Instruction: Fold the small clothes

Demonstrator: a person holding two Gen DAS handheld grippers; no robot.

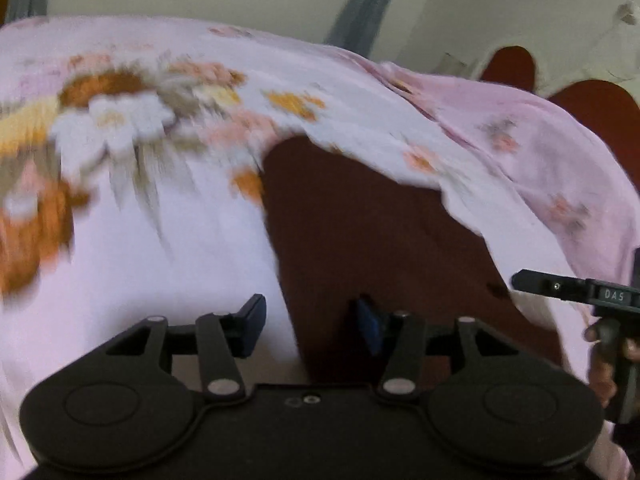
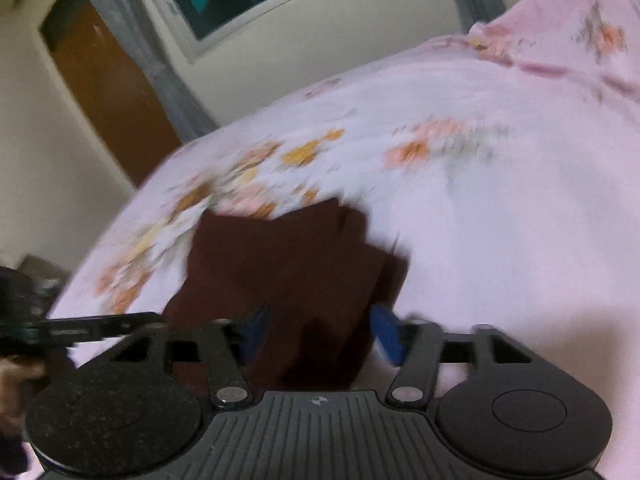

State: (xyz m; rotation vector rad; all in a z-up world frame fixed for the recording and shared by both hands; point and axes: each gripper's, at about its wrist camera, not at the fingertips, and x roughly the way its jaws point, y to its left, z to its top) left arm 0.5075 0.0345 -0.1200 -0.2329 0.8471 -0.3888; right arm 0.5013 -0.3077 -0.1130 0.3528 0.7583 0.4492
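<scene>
A dark maroon garment (image 1: pixel 360 220), plain and unpatterned, is seen against a pale pink bedsheet (image 1: pixel 192 260) printed with flowers in orange, peach, white and yellow (the print is blurred). The left gripper (image 1: pixel 312 328) is black, with blue pads (image 1: pixel 370 326); the right gripper (image 2: pixel 320 332) is coloured the same. A brown door (image 2: pixel 108 92), cream walls (image 2: pixel 48 180) and grey curtains (image 2: pixel 152 64) are shown in the right wrist view.

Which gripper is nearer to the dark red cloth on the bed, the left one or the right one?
Right, I judge. The right gripper has the dark red cloth lying between its open fingers. The left gripper is over the cloth's left edge, partly above the floral sheet.
</scene>
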